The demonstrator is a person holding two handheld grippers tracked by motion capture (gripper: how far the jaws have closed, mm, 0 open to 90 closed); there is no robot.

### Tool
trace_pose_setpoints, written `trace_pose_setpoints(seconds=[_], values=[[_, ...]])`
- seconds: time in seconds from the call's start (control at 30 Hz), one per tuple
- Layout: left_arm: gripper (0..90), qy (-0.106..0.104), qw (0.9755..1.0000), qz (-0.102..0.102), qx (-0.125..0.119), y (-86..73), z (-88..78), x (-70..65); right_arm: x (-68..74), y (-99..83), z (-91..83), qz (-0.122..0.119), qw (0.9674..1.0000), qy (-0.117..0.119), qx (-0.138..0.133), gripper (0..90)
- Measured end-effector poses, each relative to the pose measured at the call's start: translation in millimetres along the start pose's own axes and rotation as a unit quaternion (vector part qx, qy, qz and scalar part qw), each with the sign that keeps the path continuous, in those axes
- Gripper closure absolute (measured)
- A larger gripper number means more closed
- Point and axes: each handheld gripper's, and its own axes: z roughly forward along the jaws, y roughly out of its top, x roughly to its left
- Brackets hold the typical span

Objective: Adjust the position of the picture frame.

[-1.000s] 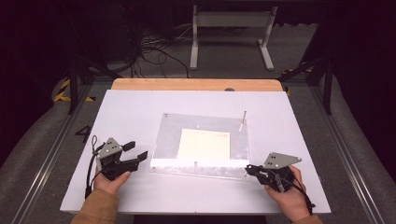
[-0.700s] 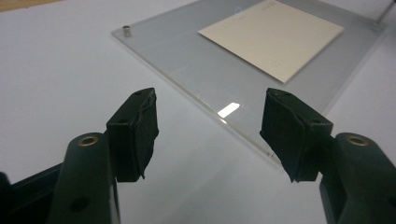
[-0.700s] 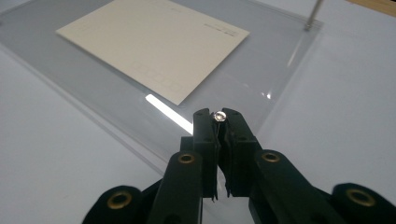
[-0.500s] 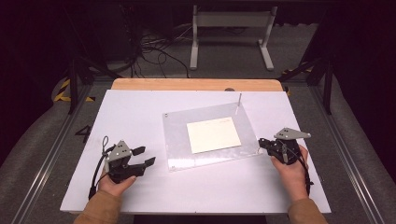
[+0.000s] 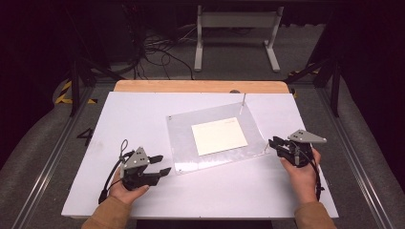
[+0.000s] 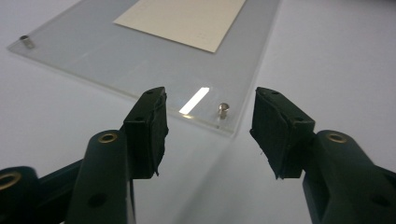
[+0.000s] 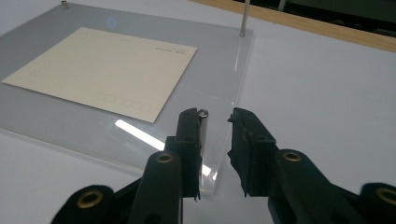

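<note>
A clear acrylic plate (image 5: 181, 138) lies skewed on the white table, with a cream paper card (image 5: 218, 136) on its middle. Short metal pins stand at its corners and a tall thin rod (image 5: 243, 101) rises from the far right corner. My left gripper (image 5: 160, 163) rests open just short of the near left corner; its corner pin (image 6: 223, 109) stands ahead of the wide gap between the jaws (image 6: 208, 126). My right gripper (image 5: 273, 143) sits at the near right corner, jaws narrowly apart (image 7: 215, 126), with that corner's pin (image 7: 203, 113) against one jaw.
The white tabletop (image 5: 143, 114) has a wooden strip (image 5: 200, 86) along its far edge. Beyond it are dark floor, cables (image 5: 157, 52) and a white stand (image 5: 236, 28). Metal rails (image 5: 52, 157) run along both sides of the table.
The plate has swung counterclockwise, its right end carried away from me along with the right gripper. My left gripper has slid a little rightward toward the near left corner.
</note>
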Motion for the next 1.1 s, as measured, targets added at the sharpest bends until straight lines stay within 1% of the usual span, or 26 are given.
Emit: trace_pose_setpoints(seconds=[0.07,0.1,0.13,0.2,0.23,0.33,0.4,0.47,0.5,0.53,0.57,0.67,0.73,0.8,0.83,0.9,0.93,0.97,1.03,1.1], values=[[49.7,-0.012,0.9999,0.002,0.007,1.6,6.1,-0.8,-2.5,-1.4,-6.4,0.001,0.9999,-0.012,-0.003,71.6],[48.4,-0.01,0.9999,-0.001,0.013,2.2,9.6,-1.7,-4.6,-2.3,-9.3,0.006,0.9999,-0.012,-0.005,71.3],[47.2,-0.008,0.9998,0.003,0.015,3.2,13.1,-2.3,-6.9,-3.3,-11.8,0.013,0.9998,-0.01,-0.01,71.2],[49.6,-0.018,0.9996,0.006,0.021,5.8,19.5,-3.6,-10.9,-5.3,-16.8,0.024,0.9996,-0.005,-0.017,70.6],[50.1,-0.017,0.9995,0.008,0.024,7.4,22.5,-4.7,-11.5,-5.8,-18.2,0.027,0.9995,-0.005,-0.019,70.2],[54.4,-0.024,0.9992,0.006,0.032,11.7,31.7,-6.0,-11.6,-6.4,-22.6,0.028,0.9994,-0.002,-0.022,70.1],[57.6,-0.029,0.9986,0.005,0.044,13.5,38.2,-4.8,-11.2,-6.4,-24.3,0.025,0.9994,0.002,-0.025,70.1],[61.8,-0.047,0.997,-0.007,0.061,13.9,43.8,-1.7,-10.3,-6.7,-24.7,0.025,0.9994,0.003,-0.025,69.8],[62.1,-0.061,0.9958,-0.018,0.066,13.7,46.4,1.9,-10.0,-7.0,-24.7,0.025,0.9994,0.004,-0.024,69.7],[62.1,-0.061,0.9958,-0.018,0.066,13.7,46.4,1.9,-10.0,-7.0,-24.7,0.025,0.9994,0.004,-0.024,69.7],[62.1,-0.064,0.9954,-0.027,0.066,13.2,47.5,3.8,-9.7,-7.5,-24.6,0.024,0.9994,0.005,-0.023,69.6],[64.2,-0.064,0.9954,-0.036,0.062,13.0,49.1,8.0,-10.0,-8.9,-25.3,0.027,0.9993,0.006,-0.023,68.9],[66.4,-0.056,0.9956,-0.028,0.07,12.8,52.1,7.8,-10.1,-9.4,-25.8,0.029,0.9993,0.006,-0.023,68.3],[69.1,-0.056,0.9953,-0.024,0.076,12.5,54.6,6.3,-10.0,-9.8,-26.6,0.029,0.9993,0.005,-0.023,67.6],[70.5,-0.052,0.9952,-0.017,0.081,12.7,55.9,5.3,-10.1,-9.8,-26.9,0.029,0.9993,0.005,-0.024,67.4],[74.2,-0.044,0.9958,-0.008,0.08,13.1,58.2,2.9,-10.5,-10.0,-28.6,0.03,0.9992,0.003,-0.026,67.1],[76.0,-0.044,0.9958,-0.008,0.08,13.1,58.2,2.9,-10.5,-10.0,-28.6,0.03,0.9992,0.003,-0.026,67.1],[76.0,-0.044,0.9958,-0.006,0.08,13.2,58.6,3.0,-10.6,-10.1,-28.9,0.03,0.9992,0.003,-0.026,67.1],[82.5,-0.047,0.9959,-0.012,0.077,13.1,59.9,3.9,-10.9,-10.3,-29.3,0.03,0.9992,0.002,-0.027,66.9],[83.4,-0.051,0.9956,-0.017,0.077,13.0,59.8,5.1,-10.9,-10.1,-29.9,0.03,0.9991,0.003,-0.029,66.8]])
